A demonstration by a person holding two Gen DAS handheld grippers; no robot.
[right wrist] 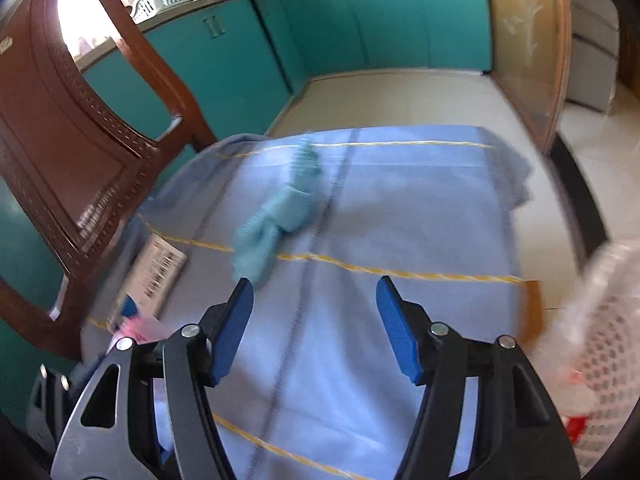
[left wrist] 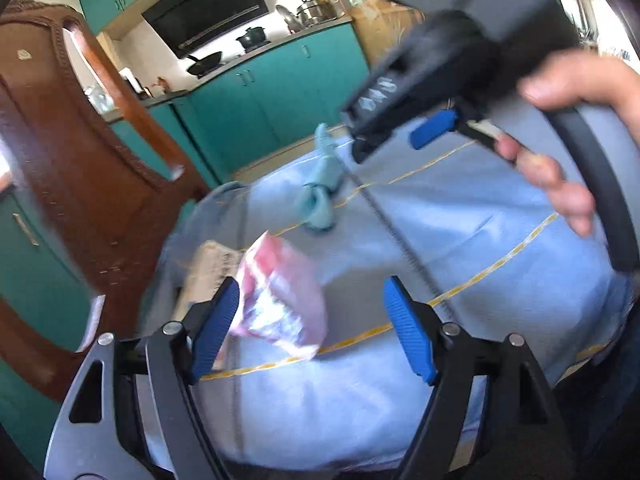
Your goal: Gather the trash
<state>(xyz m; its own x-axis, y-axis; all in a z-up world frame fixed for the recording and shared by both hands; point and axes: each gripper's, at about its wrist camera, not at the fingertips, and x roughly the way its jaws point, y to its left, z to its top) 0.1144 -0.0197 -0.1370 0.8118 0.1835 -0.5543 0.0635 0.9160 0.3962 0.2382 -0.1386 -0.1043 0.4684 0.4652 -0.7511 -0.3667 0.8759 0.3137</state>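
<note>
The left gripper (left wrist: 312, 328) tilts down over the desk (left wrist: 460, 240), which is covered in a blue cloth with yellow stripes. Its jaws are spread. One pink-and-white wrapper (left wrist: 280, 300) lies between them, close against the left pad (left wrist: 216, 328); blur hides whether they touch, and the right pad is clear of it.

The right gripper (right wrist: 316, 328) also points steeply down at the desk, jaws spread with nothing between them. In the left wrist view a hand (left wrist: 568, 128) holds this gripper by its handle, up to the right of the wrapper.

One crumpled teal rag (right wrist: 276, 216) lies beyond the wrapper, near the middle of the desk. One flat box with a barcode (right wrist: 160, 272) lies beside the wrapper at the desk's left edge. One white mesh basket (right wrist: 604, 344) with a clear liner stands off the desk's right edge, well apart from the wrapper. One carved wooden chair (right wrist: 80, 152) stands to the left of the desk.
</note>
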